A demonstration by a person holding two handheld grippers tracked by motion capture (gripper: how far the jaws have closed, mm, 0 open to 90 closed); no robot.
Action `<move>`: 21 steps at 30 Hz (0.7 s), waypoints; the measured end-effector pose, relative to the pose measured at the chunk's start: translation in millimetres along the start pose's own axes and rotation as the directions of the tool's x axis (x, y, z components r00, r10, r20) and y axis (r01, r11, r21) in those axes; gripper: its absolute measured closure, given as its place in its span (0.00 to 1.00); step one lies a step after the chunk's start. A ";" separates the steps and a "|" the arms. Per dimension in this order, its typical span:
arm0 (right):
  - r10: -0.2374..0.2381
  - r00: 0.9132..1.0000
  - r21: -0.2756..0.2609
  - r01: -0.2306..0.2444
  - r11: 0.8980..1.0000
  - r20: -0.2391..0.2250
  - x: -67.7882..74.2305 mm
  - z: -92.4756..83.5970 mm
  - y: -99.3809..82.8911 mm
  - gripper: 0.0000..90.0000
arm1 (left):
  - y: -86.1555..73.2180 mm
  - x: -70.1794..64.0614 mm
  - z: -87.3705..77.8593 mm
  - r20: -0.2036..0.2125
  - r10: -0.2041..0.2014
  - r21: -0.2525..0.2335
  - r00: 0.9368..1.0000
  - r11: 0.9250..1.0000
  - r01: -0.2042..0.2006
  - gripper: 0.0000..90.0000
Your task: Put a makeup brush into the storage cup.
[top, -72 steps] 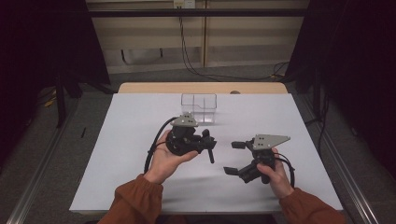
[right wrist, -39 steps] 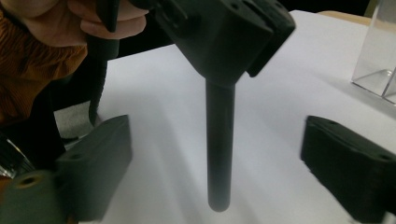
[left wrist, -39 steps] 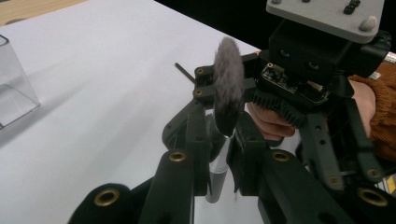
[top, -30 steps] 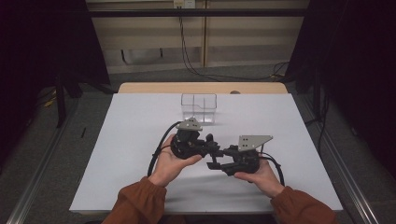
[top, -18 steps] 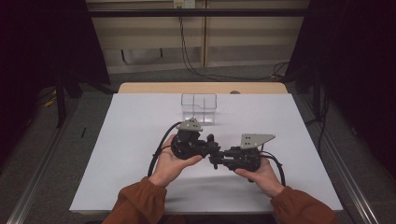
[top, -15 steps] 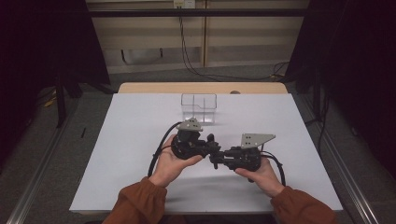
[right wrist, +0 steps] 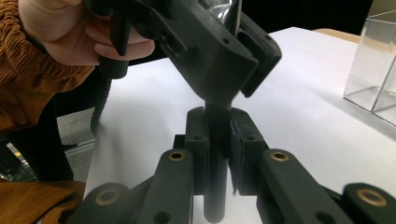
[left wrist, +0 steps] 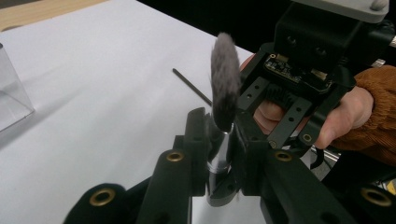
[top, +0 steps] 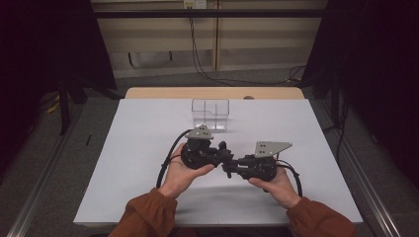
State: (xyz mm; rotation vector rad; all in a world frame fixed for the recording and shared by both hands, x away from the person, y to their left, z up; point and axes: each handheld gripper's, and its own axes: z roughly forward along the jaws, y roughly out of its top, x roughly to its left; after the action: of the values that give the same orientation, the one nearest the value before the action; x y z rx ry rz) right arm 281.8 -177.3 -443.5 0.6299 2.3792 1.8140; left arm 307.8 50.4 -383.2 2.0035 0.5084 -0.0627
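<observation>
Holding a makeup brush [left wrist: 223,116] between both grippers above the white counter [top: 123,148], we pinch its silver ferrule with our left gripper [left wrist: 224,154], whose jaws have just eased slightly, and its black handle with our right gripper [right wrist: 217,135], clamped since a second ago when both hands met.

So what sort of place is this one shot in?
Probably a lab recording booth: a table under a plain white sheet, dark curtains at both sides, loose cables on the floor behind, and a clear box.
</observation>
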 end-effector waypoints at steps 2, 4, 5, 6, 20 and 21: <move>0.000 1.000 0.001 0.000 1.000 0.003 -0.4 -0.6 0.1 0.88 | -0.3 0.0 0.0 0.003 0.002 -0.003 1.000 1.000 -0.002 0.84; -0.002 1.000 -0.003 0.002 1.000 0.007 -0.6 -1.3 0.4 0.88 | -0.8 -0.3 0.0 0.001 0.009 -0.003 1.000 1.000 -0.009 0.82; -0.001 1.000 -0.004 0.001 1.000 0.008 -0.7 -1.7 0.5 0.88 | -1.0 -0.9 0.1 0.000 0.019 -0.005 1.000 1.000 -0.019 0.82; -0.003 1.000 -0.004 0.003 1.000 0.011 -0.8 -2.2 0.6 0.88 | -1.0 -1.6 -0.5 -0.021 0.036 -0.004 0.999 0.999 -0.036 0.80; -0.006 0.999 0.000 0.006 1.000 0.044 -5.2 -7.4 0.0 0.88 | -6.3 1.1 -8.5 -0.098 0.025 -0.056 0.995 0.998 -0.030 0.40; -0.006 0.999 -0.001 0.007 1.000 0.045 -5.4 -7.6 -0.1 0.88 | -6.6 1.1 -9.8 -0.104 0.025 -0.065 0.994 0.997 -0.032 0.38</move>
State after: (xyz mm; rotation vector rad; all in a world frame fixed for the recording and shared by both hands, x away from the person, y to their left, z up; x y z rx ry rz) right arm 284.3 -186.3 -442.3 0.6550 2.3484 1.7792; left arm 304.6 61.8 -384.3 1.9554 0.5411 0.0745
